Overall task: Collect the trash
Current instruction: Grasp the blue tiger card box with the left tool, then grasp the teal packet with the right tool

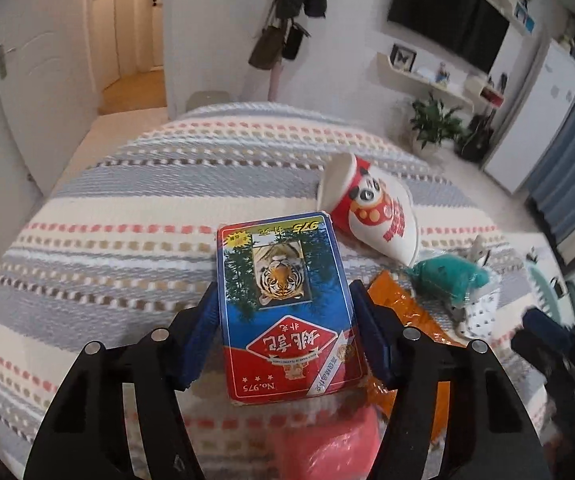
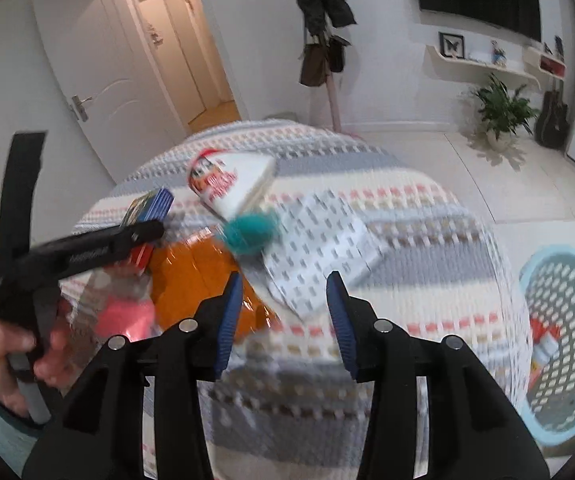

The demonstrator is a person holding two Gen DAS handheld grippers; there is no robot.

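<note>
In the left wrist view, the left gripper (image 1: 285,320) has its blue-padded fingers (image 1: 369,326) clamped on the long sides of a red and blue playing-card box printed with a tiger (image 1: 283,304), which appears lifted clear of the striped woven bedspread (image 1: 135,208). Beyond the card box lies a tipped-over white and red paper cup with a panda print (image 1: 375,208); to the right of the box sit a crinkled orange plastic wrapper (image 1: 403,308) and a teal crumpled scrap (image 1: 443,276), and below the box a pink object (image 1: 327,444) shows, too blurred to identify. In the right wrist view, which is motion-blurred, the right gripper (image 2: 283,320) hangs over the bedspread with its fingers apart and nothing between them, near a white patterned paper sheet (image 2: 319,240) that lies right of the orange wrapper. The light blue perforated plastic basket (image 2: 567,336) stands on the floor to the right of the bed, with some red and white litter already inside. The step in hand looks like carrying the card box to the basket; the next move probably calls for swinging the left gripper across, over the basket rim, then releasing.
</note>
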